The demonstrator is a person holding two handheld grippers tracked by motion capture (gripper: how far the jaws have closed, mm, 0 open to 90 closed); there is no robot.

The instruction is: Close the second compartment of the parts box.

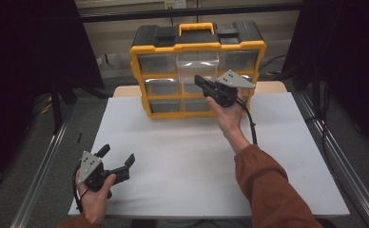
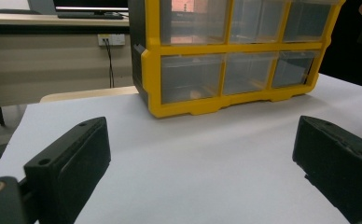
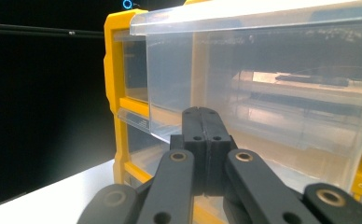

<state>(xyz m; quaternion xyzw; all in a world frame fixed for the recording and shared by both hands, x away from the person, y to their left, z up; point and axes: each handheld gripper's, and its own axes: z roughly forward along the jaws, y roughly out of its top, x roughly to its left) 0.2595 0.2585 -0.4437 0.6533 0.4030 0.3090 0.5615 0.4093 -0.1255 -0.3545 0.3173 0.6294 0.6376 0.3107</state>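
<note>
A yellow and black drawer organizer [image 1: 197, 71] with clear plastic drawers stands at the far middle of the white tabletop [image 1: 192, 166], its black top carrying a yellow handle [image 1: 197, 27]. The top middle drawer [image 1: 198, 66] is pulled out toward the near side, past the cabinet's front. The right tongs [image 1: 200, 80] are held up at that drawer's front, low on it, with the jaws pressed together; in the right gripper view the closed tips [image 3: 202, 114] sit right against the clear drawer wall [image 3: 263, 93], though whether they pinch any part of it cannot be told. The left tongs [image 1: 118, 159] rest low at the near left of the tabletop, jaws spread wide and holding nothing, well apart from the organizer.
</note>
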